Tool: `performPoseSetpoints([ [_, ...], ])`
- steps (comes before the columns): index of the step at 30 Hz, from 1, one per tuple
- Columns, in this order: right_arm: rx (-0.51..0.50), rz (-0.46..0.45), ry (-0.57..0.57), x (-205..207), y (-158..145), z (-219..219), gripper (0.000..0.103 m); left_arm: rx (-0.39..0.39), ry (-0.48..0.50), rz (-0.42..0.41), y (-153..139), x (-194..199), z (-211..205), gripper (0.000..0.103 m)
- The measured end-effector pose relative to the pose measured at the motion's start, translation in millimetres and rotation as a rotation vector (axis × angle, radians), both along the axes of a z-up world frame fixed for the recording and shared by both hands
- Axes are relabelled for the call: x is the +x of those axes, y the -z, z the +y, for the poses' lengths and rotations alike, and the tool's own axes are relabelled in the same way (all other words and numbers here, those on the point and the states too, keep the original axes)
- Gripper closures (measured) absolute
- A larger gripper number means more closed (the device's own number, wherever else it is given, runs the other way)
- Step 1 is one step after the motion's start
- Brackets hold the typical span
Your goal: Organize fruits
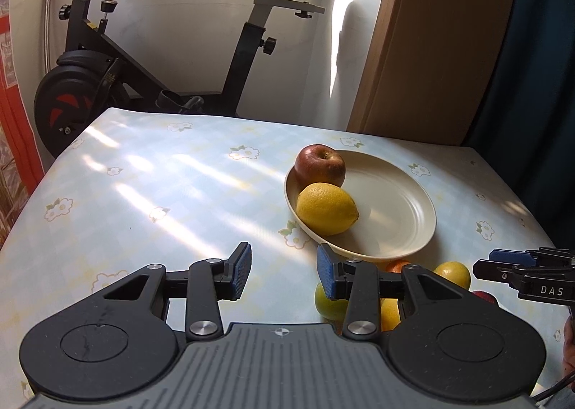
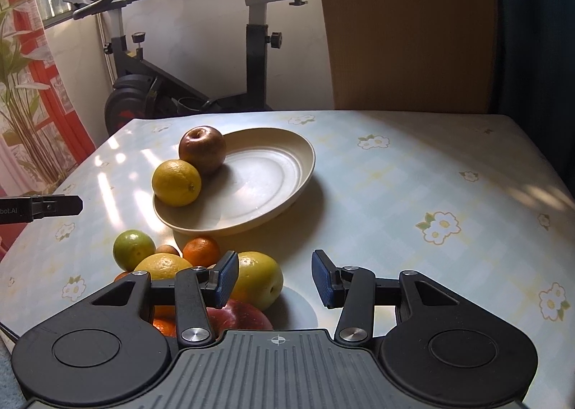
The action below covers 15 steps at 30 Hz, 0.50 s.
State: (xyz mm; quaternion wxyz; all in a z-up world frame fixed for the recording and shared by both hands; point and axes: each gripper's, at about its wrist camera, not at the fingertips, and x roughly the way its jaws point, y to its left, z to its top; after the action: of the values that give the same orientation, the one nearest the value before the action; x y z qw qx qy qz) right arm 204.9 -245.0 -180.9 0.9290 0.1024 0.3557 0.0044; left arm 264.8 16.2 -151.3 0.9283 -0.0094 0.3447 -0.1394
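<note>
Fruit [image 2: 257,279] beside your right fingers [image 2: 275,278] is round, firm, slick; both fingers gape empty, so grip mid-girth.

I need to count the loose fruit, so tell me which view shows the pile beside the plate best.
The right wrist view: the pile lies in the open in front of the plate, only partly behind the right gripper. In the left wrist view the left gripper hides most of it.

the right gripper [image 2: 275,278] hides most of a red apple [image 2: 239,314] and parts of the loose fruit pile [image 2: 161,261] near the tabletop's front edge.
</note>
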Motion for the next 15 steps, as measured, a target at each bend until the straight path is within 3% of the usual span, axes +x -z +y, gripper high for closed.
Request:
performPoseSetpoints([
  [15, 0.062, 0.043, -0.022, 13.9, 8.2, 1.9, 0.061, 0.012, 0.061, 0.03, 11.0, -9.3, -11.3, 0.061],
])
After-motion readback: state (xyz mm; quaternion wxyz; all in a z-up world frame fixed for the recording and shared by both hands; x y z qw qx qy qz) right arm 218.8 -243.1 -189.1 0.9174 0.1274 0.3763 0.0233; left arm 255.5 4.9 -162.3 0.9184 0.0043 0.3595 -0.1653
